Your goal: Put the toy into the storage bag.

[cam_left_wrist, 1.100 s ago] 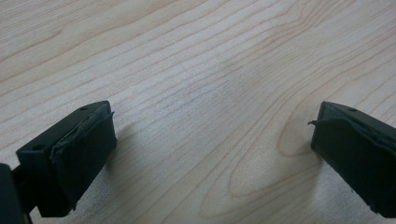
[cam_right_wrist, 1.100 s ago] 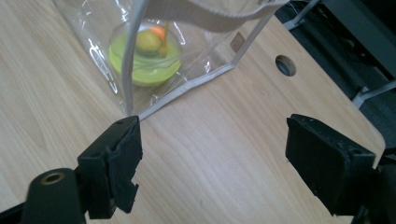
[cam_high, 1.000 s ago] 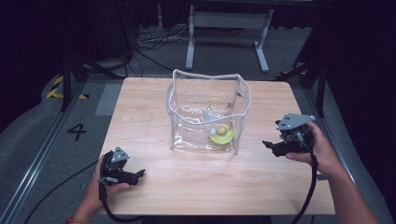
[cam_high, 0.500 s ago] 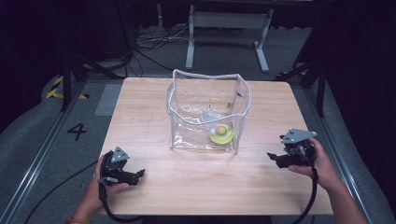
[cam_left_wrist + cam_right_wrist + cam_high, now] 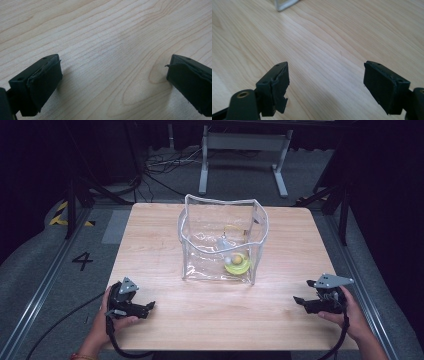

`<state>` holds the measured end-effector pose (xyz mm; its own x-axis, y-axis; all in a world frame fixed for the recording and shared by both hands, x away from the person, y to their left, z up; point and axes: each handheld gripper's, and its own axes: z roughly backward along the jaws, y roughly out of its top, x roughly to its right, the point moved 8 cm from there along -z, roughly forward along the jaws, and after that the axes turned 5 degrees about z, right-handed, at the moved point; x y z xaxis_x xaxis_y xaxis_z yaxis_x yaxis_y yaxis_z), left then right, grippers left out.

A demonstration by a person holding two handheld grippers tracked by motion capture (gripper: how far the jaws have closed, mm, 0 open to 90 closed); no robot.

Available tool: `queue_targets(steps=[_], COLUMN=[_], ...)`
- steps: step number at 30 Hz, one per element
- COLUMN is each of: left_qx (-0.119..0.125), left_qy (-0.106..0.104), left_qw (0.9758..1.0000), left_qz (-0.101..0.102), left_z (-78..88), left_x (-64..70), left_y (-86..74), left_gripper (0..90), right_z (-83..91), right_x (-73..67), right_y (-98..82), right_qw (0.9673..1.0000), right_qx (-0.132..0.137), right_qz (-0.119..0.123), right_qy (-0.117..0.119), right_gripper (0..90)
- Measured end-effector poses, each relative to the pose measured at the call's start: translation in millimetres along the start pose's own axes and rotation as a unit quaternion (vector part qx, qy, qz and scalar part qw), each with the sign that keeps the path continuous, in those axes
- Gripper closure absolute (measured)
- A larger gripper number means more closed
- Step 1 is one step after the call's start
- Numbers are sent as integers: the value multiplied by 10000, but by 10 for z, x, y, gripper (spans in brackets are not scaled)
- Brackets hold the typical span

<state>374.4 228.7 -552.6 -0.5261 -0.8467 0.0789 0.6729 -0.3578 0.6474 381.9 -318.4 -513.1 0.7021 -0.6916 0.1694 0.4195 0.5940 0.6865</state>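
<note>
Tongs status: my left tongs [image 5: 149,307] stand with jaws wide apart, holding nothing. In the left gripper view the same tongs [image 5: 113,82] show both black pads separated, with bare wood grain of the bench [image 5: 105,37] between them. My right tongs [image 5: 297,300] also stand with jaws apart and empty; in the right gripper view these tongs [image 5: 325,82] frame bare bench surface.

Landmark: the clear bag [image 5: 222,240], a transparent soft-walled container with an open top, stands upright near the middle of the bench [image 5: 150,235]. All positions below refer to this bag.

Contents: a yellow-green ring-shaped item [image 5: 237,264] lies on the floor of the bag, toward its near right corner. A small white ball [image 5: 228,260] sits touching that item on its left side. Other pale items lie farther back inside the bag; I cannot tell what they are through the glare.

Left tongs position: well apart from the bag, toward the near left corner of the bench, jaws pointing right. My left hand [image 5: 102,327] grips the body.

Right tongs position: well apart from the bag, toward the near right edge of the bench, jaws pointing left. My right hand [image 5: 352,312] grips the body. A corner of the bag [image 5: 284,4] shows at the top edge of the right gripper view.
</note>
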Motion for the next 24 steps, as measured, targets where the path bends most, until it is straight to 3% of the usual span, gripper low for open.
queue_targets(steps=[8, 10, 14, 24], left_qx=[0, 2, 22, 28], left_qy=[1, 3, 32, 67], left_qw=[10000, 10000, 10000, 10000], left_qz=[0, 1, -3, -17], left_z=[0, 0, -2, 1], left_x=[0, 0, -4, -8], left_y=[0, 0, 2, 2], left_gripper=[3, 3, 3, 4], right_z=[-68, -61, -63, -65], right_x=[37, 50, 74, 77], right_y=[-422, -470, -504, -507], right_qw=[9989, 9975, 9951, 9947], right_qx=[48, 220, 138, 128], right_qz=[-423, -651, -963, -1001], right_qy=[-174, -169, -151, -191], right_gripper=[193, 187, 157, 149])
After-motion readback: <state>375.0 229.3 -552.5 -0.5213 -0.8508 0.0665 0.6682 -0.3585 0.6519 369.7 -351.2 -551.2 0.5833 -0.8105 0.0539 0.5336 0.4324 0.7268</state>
